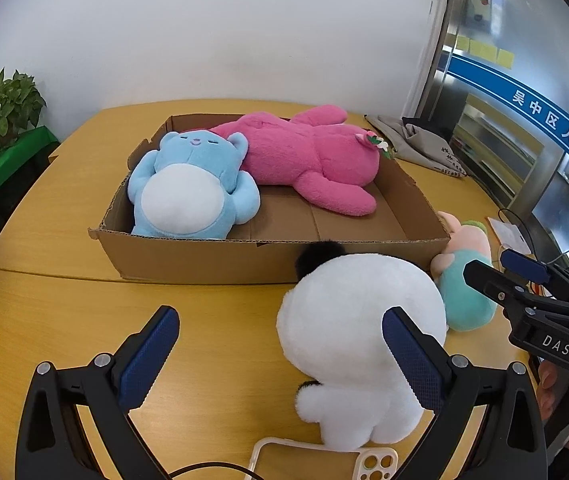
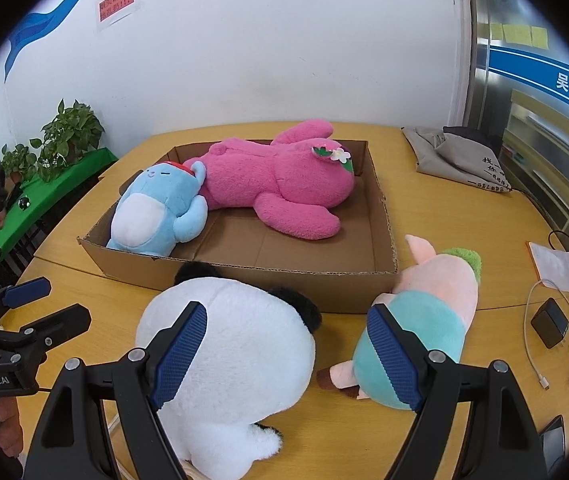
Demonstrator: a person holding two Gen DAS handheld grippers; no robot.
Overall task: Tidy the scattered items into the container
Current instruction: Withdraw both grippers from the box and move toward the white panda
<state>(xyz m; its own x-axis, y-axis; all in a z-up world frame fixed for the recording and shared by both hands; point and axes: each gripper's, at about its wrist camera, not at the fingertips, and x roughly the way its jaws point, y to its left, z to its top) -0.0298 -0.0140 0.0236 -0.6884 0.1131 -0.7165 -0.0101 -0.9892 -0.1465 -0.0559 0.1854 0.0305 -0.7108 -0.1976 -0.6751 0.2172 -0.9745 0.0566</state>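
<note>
The left gripper (image 1: 280,356) is tilting downward over the table (image 1: 64,312), jaws spread fully, gripping nothing. The white plush (image 2: 228,344) is lying before the cardboard box (image 2: 284,280). The right gripper (image 2: 286,354) is angling down, jaws wide, empty, beside the pig plush (image 2: 436,300).
</note>
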